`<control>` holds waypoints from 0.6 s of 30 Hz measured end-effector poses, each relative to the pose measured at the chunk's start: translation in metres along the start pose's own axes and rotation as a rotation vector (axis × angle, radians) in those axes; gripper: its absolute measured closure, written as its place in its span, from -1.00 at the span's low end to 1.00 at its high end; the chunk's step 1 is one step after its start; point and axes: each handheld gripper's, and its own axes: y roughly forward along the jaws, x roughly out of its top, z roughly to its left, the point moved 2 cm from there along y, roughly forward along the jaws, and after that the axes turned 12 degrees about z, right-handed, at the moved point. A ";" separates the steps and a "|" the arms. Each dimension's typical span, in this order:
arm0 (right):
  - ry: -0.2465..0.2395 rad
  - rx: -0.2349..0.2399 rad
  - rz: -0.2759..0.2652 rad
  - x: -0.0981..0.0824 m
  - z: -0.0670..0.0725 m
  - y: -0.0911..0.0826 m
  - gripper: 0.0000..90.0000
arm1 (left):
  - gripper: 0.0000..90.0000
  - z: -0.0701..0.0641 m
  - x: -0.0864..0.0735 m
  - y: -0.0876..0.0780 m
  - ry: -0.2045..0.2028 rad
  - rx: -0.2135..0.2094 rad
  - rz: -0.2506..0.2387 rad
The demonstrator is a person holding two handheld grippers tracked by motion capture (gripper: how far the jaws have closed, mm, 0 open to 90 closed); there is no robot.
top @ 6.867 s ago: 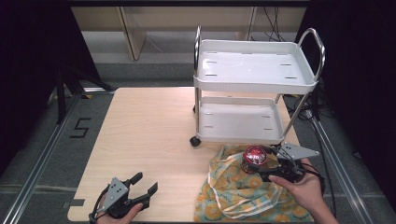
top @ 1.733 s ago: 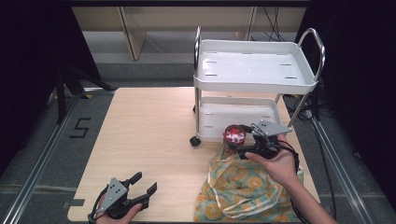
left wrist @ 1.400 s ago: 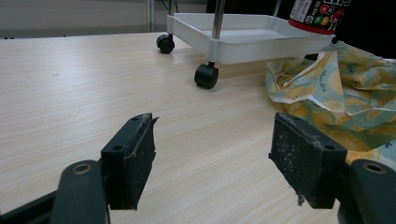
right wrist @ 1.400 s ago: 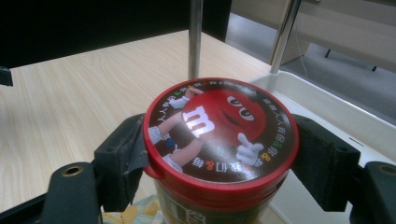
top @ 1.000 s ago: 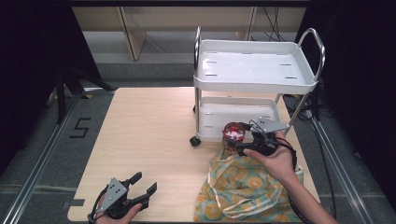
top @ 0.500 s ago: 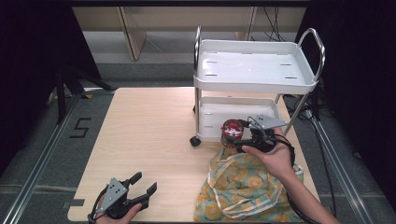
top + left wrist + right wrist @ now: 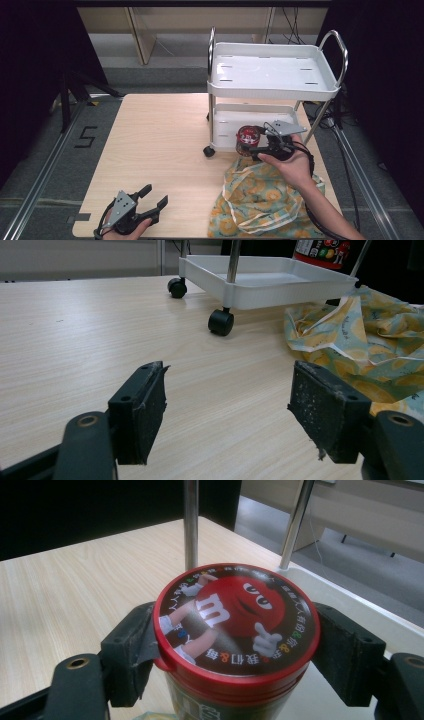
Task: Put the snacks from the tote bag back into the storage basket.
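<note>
My right tongs (image 7: 253, 146) pinch the red-lidded candy jar (image 7: 235, 625), which I have carried up off the yellow cloth bag (image 7: 265, 200) to the cart's lower tray (image 7: 225, 142). So setting it down looks like the next step. My left tongs (image 7: 152, 204) rest spread and empty near the table's (image 7: 160, 130) front edge.

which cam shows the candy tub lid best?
Right gripper view: the candy tub sits close, its printed red lid facing the camera, clamped by the right hand-held gripper. High view shows it small; left gripper view catches its lower edge.
</note>
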 end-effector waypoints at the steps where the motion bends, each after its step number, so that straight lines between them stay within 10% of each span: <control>1: 0.019 0.022 0.008 0.000 0.002 0.002 -0.42 | -0.34 0.000 0.000 0.000 0.001 0.000 0.000; 18: 0.022 0.024 0.020 0.005 -0.002 0.008 -0.42 | -0.34 0.000 0.000 0.000 0.001 0.001 0.000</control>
